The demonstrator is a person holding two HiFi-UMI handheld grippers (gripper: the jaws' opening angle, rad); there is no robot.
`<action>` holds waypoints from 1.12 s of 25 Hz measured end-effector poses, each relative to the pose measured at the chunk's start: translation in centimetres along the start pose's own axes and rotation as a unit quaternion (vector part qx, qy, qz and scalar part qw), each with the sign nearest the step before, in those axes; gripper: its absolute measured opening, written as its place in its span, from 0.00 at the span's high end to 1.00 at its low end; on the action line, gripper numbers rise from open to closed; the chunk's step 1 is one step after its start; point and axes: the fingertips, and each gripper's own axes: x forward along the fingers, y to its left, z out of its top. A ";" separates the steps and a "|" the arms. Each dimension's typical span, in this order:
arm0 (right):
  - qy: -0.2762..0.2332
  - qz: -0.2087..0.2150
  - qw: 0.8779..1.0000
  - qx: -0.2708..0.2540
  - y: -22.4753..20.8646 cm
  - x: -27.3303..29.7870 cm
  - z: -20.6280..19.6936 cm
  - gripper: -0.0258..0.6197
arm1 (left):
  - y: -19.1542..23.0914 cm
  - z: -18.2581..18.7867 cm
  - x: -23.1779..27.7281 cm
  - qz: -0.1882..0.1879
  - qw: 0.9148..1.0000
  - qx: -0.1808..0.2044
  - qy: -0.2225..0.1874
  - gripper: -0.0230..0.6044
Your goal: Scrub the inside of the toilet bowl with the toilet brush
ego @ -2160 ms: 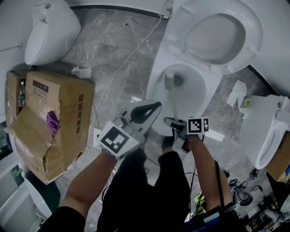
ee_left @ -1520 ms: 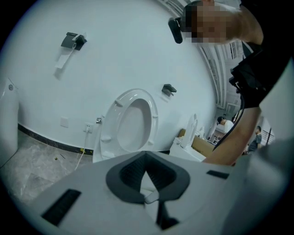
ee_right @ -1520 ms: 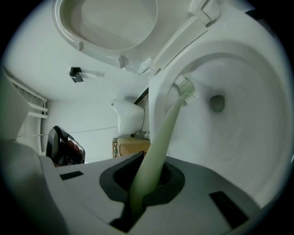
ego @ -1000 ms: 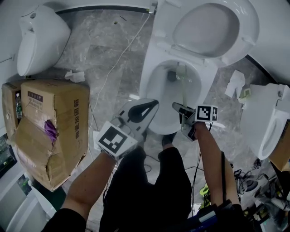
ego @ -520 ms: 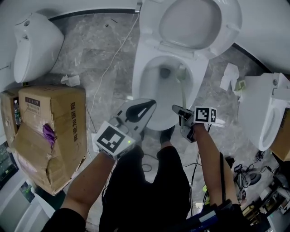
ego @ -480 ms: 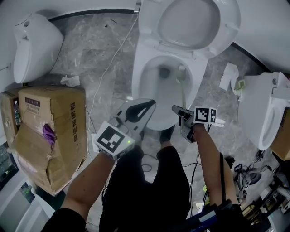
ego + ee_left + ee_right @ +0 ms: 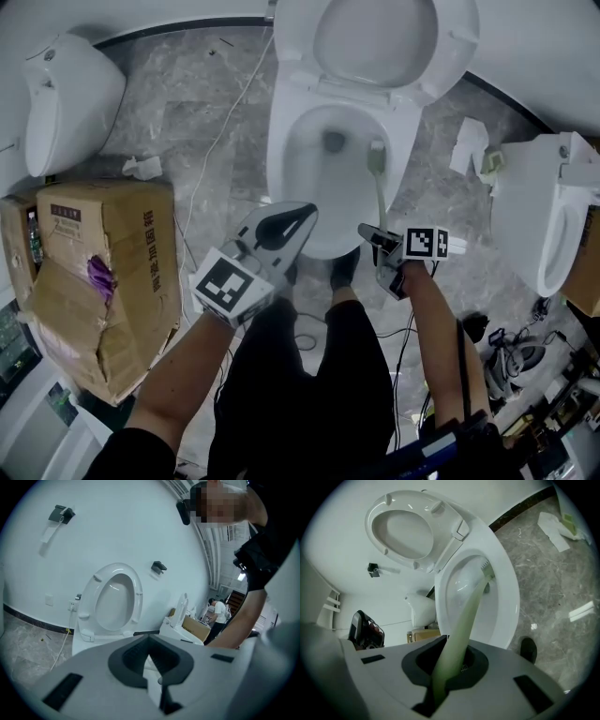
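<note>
The pale green plastic toilet brush (image 7: 377, 161) is set with its bristled head low against the inner wall of the white ceramic toilet bowl (image 7: 279, 178), on the bowl's right side beside the dark drain opening. Its long thin handle is slanted back out over the bowl's front rim. The handle's upper end is clamped between the jaws of the right hand-held gripper (image 7: 375, 234), which is held just in front of the bowl.

The brush is judged light and fairly stiff, though the slim handle may flex under pressure and its smooth plastic may twist in the jaws. A hold near the top end, as here, is judged to give reach, while a lower hold would give firmer control.

The left hand-held gripper (image 7: 281, 228) is held in front of the bowl's left side, its jaws drawn together on nothing. The oval seat and lid (image 7: 375, 42) are raised behind the bowl.

A grey marbled floor (image 7: 187, 103) is spread around the bowl. A white cable (image 7: 225, 131) is trailed to the bowl's left, and a battered brown cardboard box (image 7: 103, 253) is seen farther left. Crumpled paper (image 7: 469, 145) is seen to the bowl's right, and another white toilet (image 7: 544, 216) beyond it.
</note>
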 end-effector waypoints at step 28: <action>0.151 0.005 0.988 -0.024 -0.3 -1.1 -13.9 0.94 | 0.7 -1.2 -2.1 0.030 0.999 -0.004 -0.016 0.95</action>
